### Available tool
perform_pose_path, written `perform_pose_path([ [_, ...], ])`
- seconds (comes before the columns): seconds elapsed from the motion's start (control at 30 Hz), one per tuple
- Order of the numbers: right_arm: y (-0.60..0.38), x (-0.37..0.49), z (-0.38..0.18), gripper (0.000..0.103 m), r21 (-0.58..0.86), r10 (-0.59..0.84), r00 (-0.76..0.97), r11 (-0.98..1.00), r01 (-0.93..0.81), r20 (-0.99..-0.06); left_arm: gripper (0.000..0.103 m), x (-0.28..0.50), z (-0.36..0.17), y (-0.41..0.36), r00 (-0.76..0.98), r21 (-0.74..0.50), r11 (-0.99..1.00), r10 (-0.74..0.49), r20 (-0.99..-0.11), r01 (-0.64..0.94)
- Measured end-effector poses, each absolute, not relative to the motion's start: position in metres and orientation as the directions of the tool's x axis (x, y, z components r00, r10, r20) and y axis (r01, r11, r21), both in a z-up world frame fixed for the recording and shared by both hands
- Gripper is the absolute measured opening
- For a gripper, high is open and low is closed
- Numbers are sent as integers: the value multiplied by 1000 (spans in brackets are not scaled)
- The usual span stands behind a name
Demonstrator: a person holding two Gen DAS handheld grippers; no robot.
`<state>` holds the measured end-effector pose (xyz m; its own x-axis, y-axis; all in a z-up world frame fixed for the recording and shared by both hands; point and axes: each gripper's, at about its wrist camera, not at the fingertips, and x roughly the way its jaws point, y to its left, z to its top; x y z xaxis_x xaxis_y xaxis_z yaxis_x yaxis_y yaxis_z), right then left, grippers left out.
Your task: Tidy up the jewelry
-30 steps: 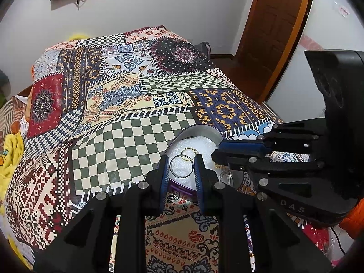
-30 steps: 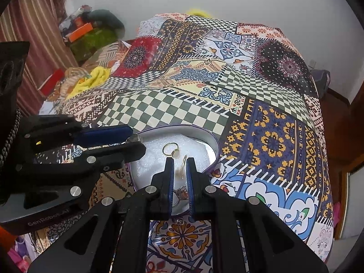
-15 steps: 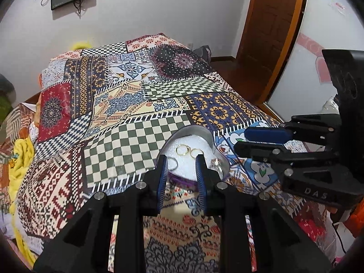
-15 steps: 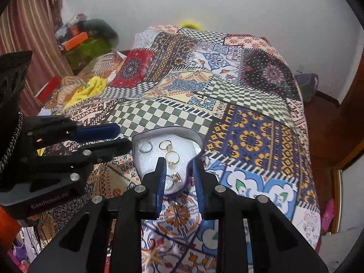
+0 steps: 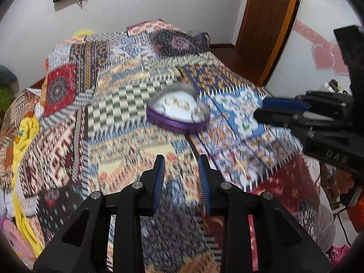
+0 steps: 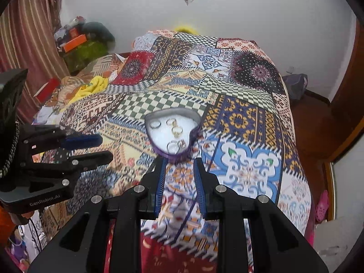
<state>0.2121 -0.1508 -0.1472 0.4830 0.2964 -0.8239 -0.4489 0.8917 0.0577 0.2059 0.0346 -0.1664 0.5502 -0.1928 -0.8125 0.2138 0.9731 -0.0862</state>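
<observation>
Though parted, tongs [image 6: 178,166] near box edge [image 6: 173,157]

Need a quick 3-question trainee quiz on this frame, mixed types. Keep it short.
1. True or false: the left gripper holds a ring.
2. The gold and silver rings lie: A) on the patchwork bedspread B) in the purple-walled heart-shaped box C) between the right gripper's fingers.
3. Fill in: both grippers' jaws are ____ with nothing between them.

Key: 1 false; 2 B; 3 open.
</observation>
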Motion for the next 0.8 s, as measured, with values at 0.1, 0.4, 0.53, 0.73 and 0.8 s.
perform_pose_path([
  [0.1, -153, 200, -149, 23, 49, 286, 486, 895, -443, -826, 29, 194, -178, 31, 519, -87, 973, -188, -834, 213],
  [0.4, -165, 168, -164, 38, 53, 264, 472, 909, -414, -841, 29, 177, -196, 18, 472, -72, 971, -176, -864, 229],
  [0.53, -170, 162, -170, 38, 69, 265, 456, 913, -402, -849, 29, 187, -196, 12, 475, -79, 970, -182, -861, 229],
  [0.73, -179, 161, -178, 38, 86, 263, 437, 920, -383, -860, 29, 209, -207, 7, 443, -143, 960, -239, -864, 239],
  [0.8, -182, 162, -178, 38, 91, 266, 437, 920, -380, -859, 29, 212, -211, 6, 434, -159, 958, -252, -865, 239],
])
